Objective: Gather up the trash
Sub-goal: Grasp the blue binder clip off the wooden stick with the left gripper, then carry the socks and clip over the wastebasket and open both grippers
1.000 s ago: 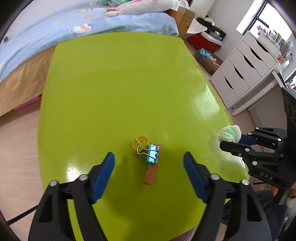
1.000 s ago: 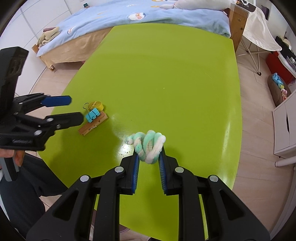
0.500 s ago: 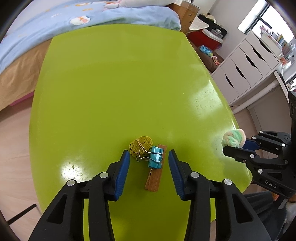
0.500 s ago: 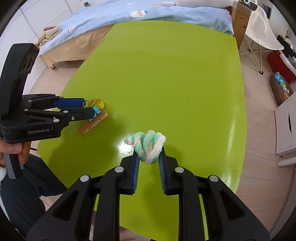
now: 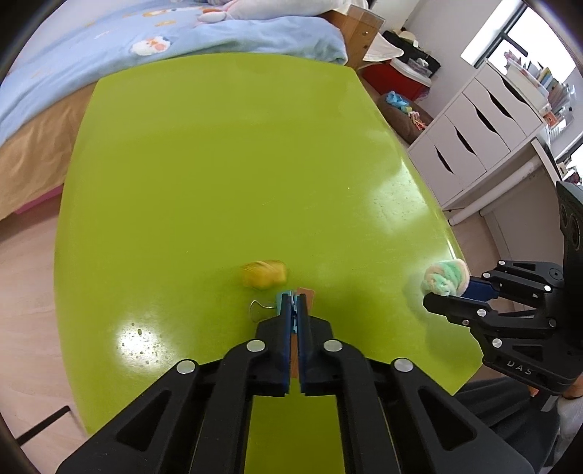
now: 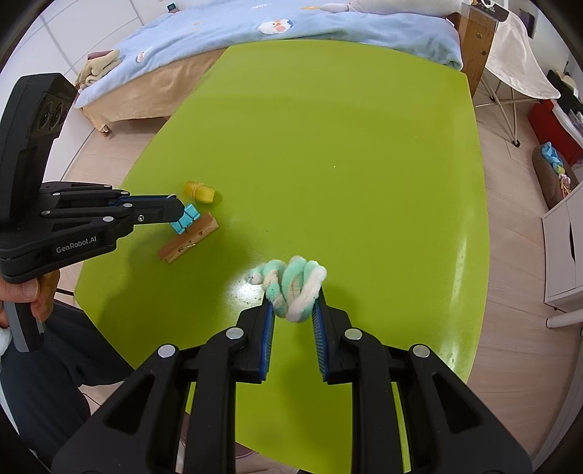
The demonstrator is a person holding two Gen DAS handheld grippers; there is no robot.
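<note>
1. A bedroom: a glossy lime-green table fills both views, with a blue-quilted bed along the top of the frame.
2. The left gripper has its jaws pinched together on a turquoise binder clip, low centre in its own view. The right gripper is clamped on a green-and-white chenille twist.
3. Risk: the hold on the clip looks shallow, right at the fingertips, so it could slip or spring free on lifting. The clip may also be fastened to the wooden clothespin, dragging it up or dropping it.
4. The yellow rubber-band roll is blurred, perhaps nudged and rolling.
5. Only the right wrist view shows the whole clothespin; only the left shows the clip's wire handle.
</note>
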